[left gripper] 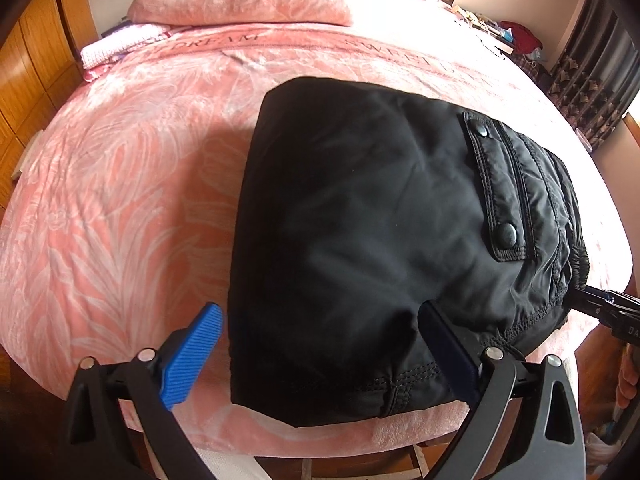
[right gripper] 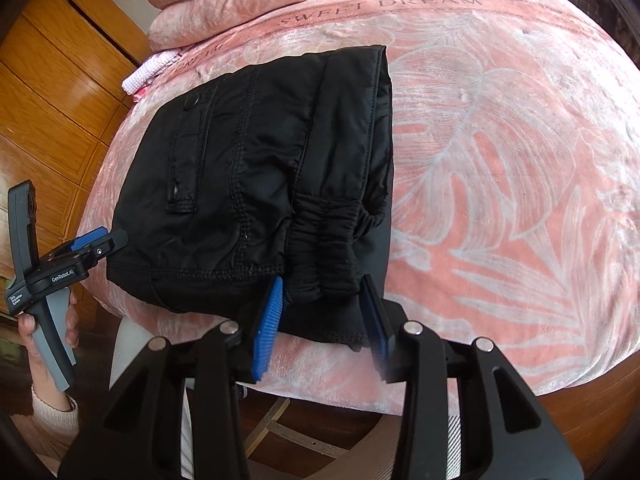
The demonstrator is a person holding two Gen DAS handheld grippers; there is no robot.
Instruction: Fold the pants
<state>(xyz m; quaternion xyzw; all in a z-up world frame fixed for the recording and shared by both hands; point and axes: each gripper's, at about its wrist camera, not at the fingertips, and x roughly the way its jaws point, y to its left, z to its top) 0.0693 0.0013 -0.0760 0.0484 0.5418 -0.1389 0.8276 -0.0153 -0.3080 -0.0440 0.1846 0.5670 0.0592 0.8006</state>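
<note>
Black pants [left gripper: 360, 232] lie folded into a compact bundle on the pink bed, near its front edge; they also show in the right wrist view [right gripper: 260, 184]. A flap pocket with two snaps [left gripper: 496, 184] faces up. My left gripper [left gripper: 320, 344] is open, its blue fingers [left gripper: 192, 356] straddling the bundle's near left corner. My right gripper [right gripper: 324, 320] is open, its pads on either side of the gathered elastic waistband [right gripper: 324, 248]. The left gripper also shows in the right wrist view [right gripper: 100, 246], at the bundle's left corner.
A pink leaf-patterned blanket [left gripper: 120, 208] covers the bed, with pink pillows [left gripper: 240, 0] at its head. A wooden wardrobe [right gripper: 52, 92] stands to the left. Dark curtains [left gripper: 592, 80] and clutter are far right. A chair frame [right gripper: 280, 432] shows below the bed edge.
</note>
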